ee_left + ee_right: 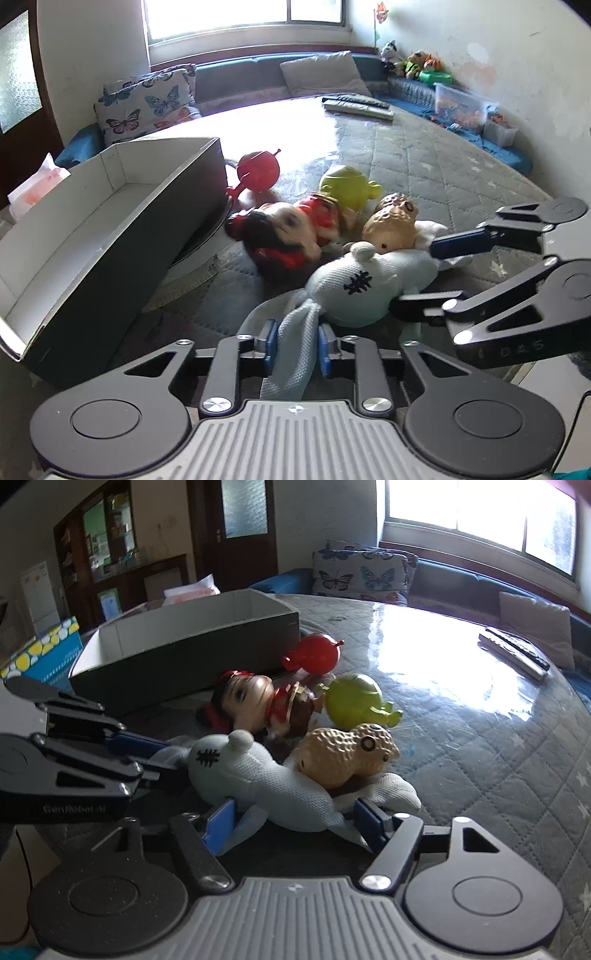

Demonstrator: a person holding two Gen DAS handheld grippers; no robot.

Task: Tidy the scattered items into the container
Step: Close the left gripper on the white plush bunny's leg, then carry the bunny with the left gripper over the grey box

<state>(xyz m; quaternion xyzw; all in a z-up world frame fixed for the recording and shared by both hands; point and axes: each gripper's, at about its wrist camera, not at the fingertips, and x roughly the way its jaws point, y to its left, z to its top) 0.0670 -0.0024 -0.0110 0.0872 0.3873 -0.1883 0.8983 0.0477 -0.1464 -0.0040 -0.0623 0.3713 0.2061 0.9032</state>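
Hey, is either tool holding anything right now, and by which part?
The left tool pinches the pale blue plush toy by its fabric tail. The right tool is open around the toy's body, not gripping it.

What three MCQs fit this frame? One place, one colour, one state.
1. In the left wrist view, where does the cardboard box stand relative to the pale blue plush?
A. to its left
B. to its right
C. on top of it

2. What colour is the round toy lying nearest the box?
A. blue
B. red
C. white

3. How do the jaws of the left gripper stand?
A. wide open with nothing between them
B. shut on the plush's fabric tail
C. shut on the box rim

Answers:
1 A: the box fills the left of the view and the plush lies right of centre.
2 B: the toy beside the box's far end is plainly red.
3 B: pale blue fabric is pinched between the two blue pads.
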